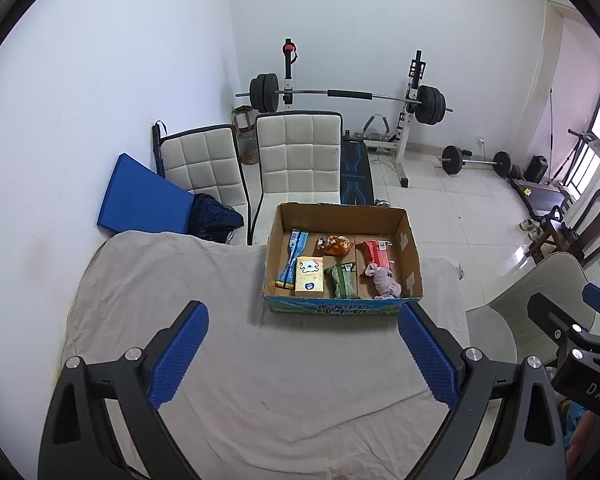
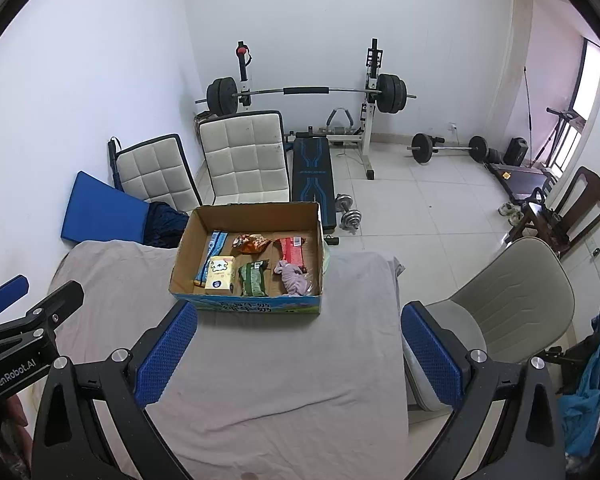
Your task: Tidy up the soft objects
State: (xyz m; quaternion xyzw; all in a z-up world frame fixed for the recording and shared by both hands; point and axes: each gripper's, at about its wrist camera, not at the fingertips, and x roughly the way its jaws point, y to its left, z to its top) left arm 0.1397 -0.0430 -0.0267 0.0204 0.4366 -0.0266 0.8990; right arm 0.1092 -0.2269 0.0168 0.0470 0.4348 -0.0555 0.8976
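Cardboard box noted centre frame on grey cloth-covered table, six soft items already inside: blue pouch, cream tissue pack, green packet, orange snack bag, red packet, lilac cloth at lower right of box. Left gripper spread wide, empty, low in frame short of box. Right gripper likewise released, holding nothing. Nothing loose seen on cloth. Judged at or near end of sorting; next move likely a check for stragglers, or straightening lilac cloth near box's front wall.
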